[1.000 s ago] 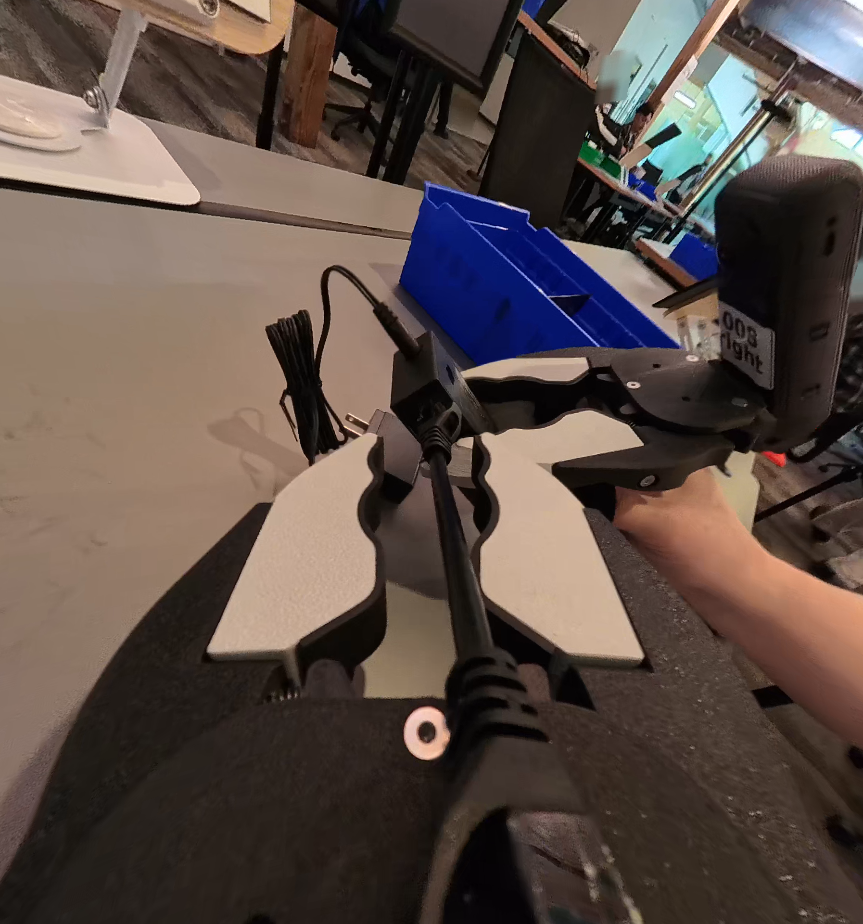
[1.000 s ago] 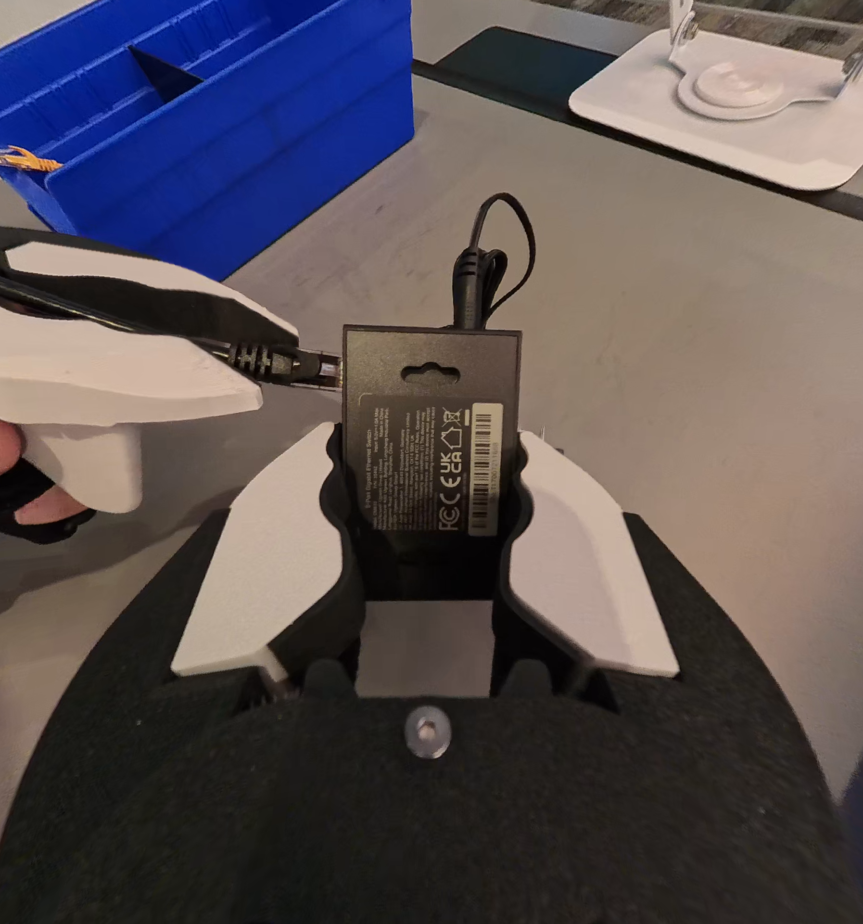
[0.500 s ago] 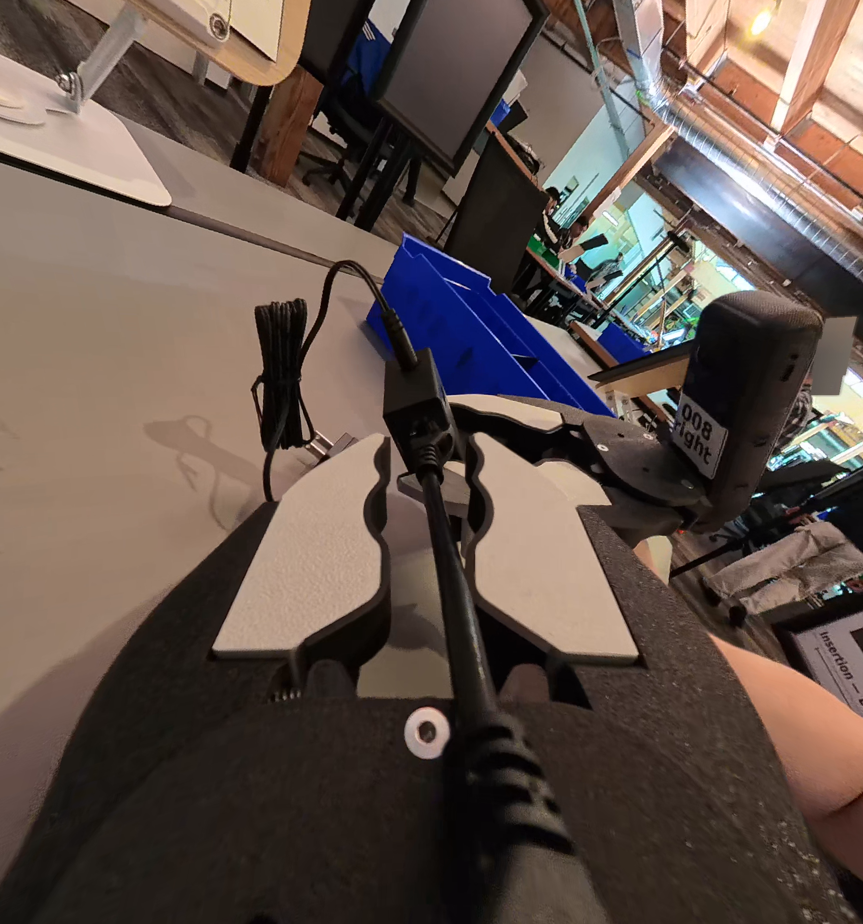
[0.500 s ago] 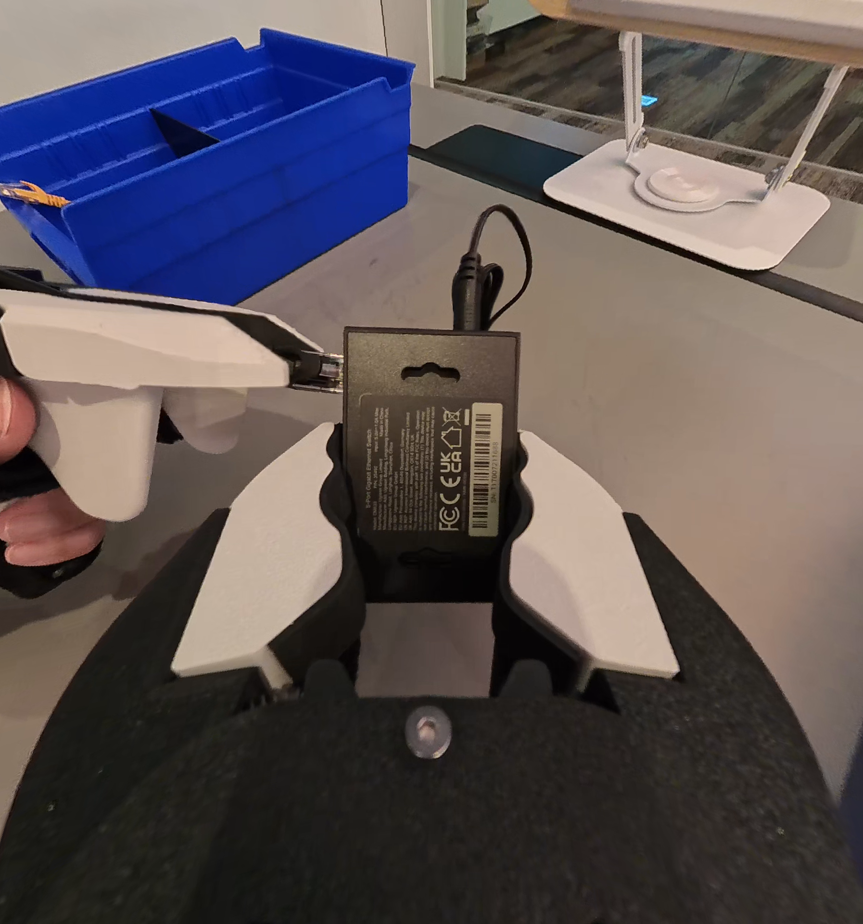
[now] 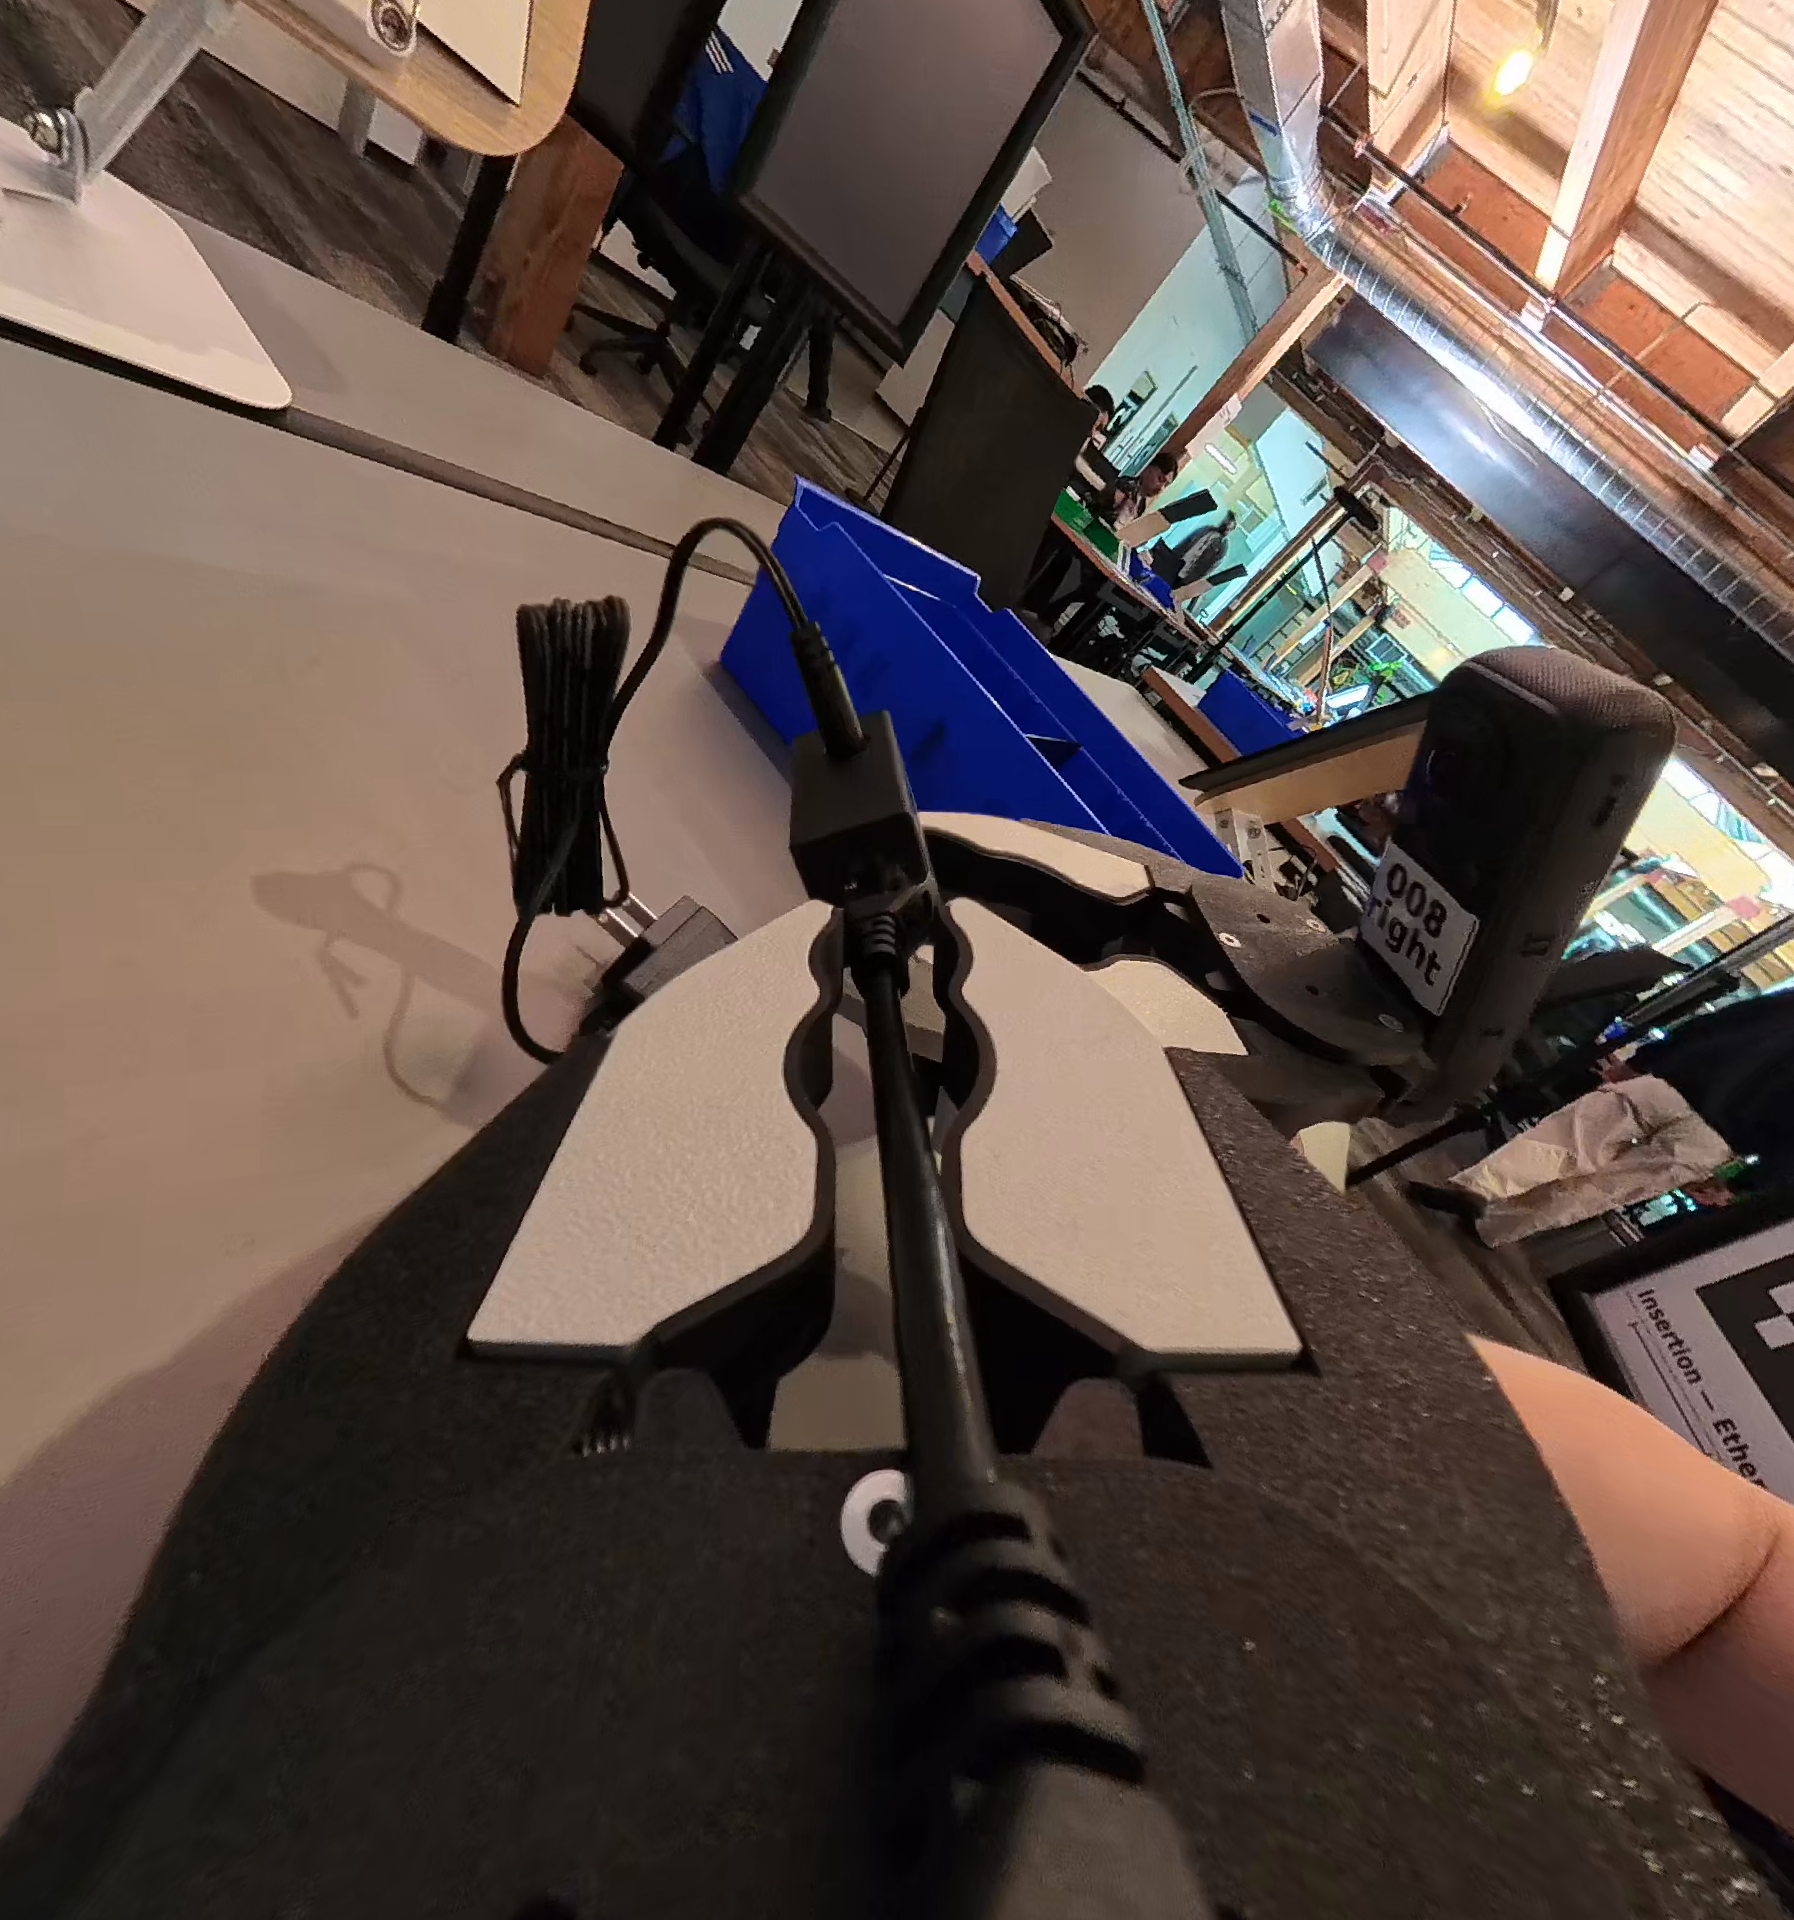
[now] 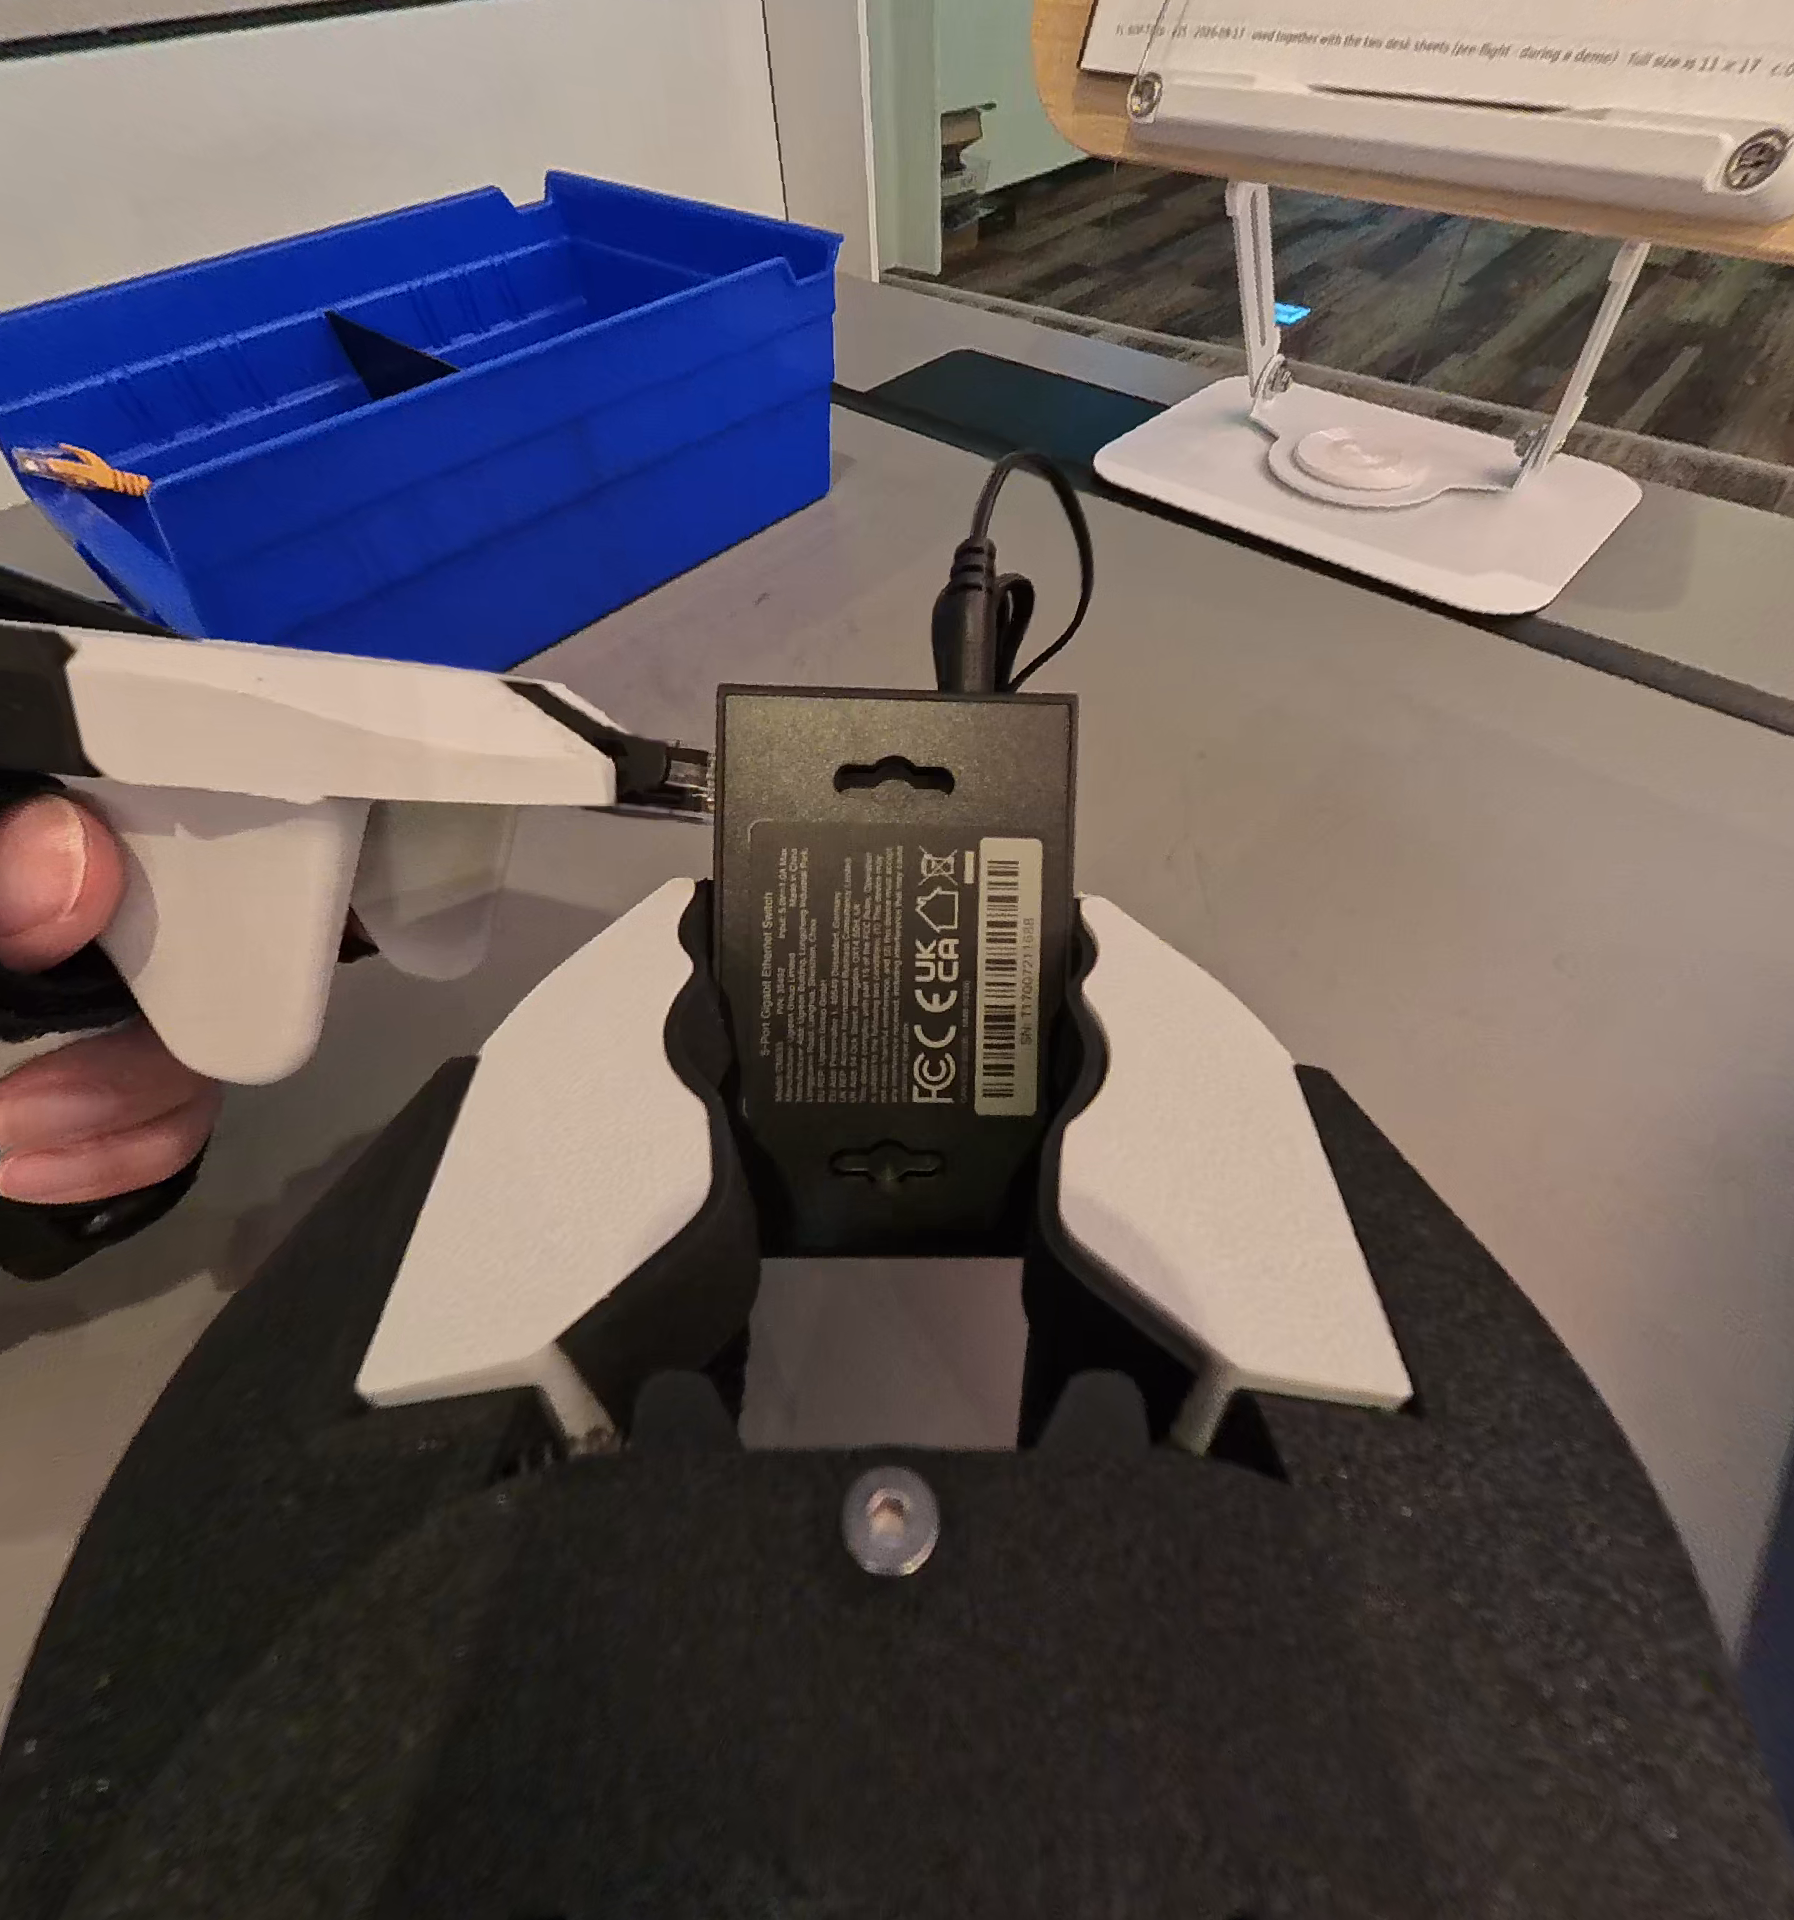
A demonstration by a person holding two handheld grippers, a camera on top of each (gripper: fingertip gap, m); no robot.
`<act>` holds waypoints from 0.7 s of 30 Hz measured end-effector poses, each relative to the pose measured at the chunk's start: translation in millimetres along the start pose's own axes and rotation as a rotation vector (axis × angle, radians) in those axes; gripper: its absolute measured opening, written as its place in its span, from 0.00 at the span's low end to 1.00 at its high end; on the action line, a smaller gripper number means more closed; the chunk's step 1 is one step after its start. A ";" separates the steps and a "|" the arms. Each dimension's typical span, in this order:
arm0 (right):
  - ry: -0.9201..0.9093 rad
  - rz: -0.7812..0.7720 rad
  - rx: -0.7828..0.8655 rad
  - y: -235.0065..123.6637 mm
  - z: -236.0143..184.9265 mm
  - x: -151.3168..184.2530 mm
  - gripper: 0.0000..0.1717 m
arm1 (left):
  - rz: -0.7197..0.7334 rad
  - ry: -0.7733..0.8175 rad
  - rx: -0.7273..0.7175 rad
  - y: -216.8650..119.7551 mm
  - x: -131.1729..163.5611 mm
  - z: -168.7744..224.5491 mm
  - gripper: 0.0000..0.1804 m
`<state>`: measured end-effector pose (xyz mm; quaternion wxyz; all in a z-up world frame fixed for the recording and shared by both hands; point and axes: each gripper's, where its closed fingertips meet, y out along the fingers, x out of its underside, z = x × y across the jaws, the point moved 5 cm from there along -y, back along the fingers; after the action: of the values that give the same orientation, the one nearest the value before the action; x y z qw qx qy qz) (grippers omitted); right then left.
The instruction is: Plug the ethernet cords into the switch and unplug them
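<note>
- The ethernet switch (image 6: pixel 893 935) is a small flat black box, label side up, held off the counter between the right tongs (image 6: pixel 891 914), with a thin black power lead (image 6: pixel 986 613) plugged into its far end.
- The black ethernet cord (image 5: pixel 914 1195) runs straight through the left tongs (image 5: pixel 888 935), and its plug (image 6: pixel 677 771) sits at a port on the switch's left edge.
</note>
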<state>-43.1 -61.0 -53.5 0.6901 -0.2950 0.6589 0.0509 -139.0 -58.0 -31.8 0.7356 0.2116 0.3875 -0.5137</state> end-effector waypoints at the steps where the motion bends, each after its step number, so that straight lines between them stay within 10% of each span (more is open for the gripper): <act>1: -0.003 0.002 0.001 0.0 0.1 0.0 0.36 | -0.001 -0.007 0.003 0.1 0.2 0.2 0.08; 21: -0.056 0.135 0.077 -8.3 -1.1 -3.3 0.36 | 0.078 -0.020 0.067 1.5 0.0 7.4 0.07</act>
<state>-40.7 -67.3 -47.5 0.7142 -0.2217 0.6590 0.0802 -135.0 -62.7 -27.4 0.7514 0.2459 0.3543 -0.4994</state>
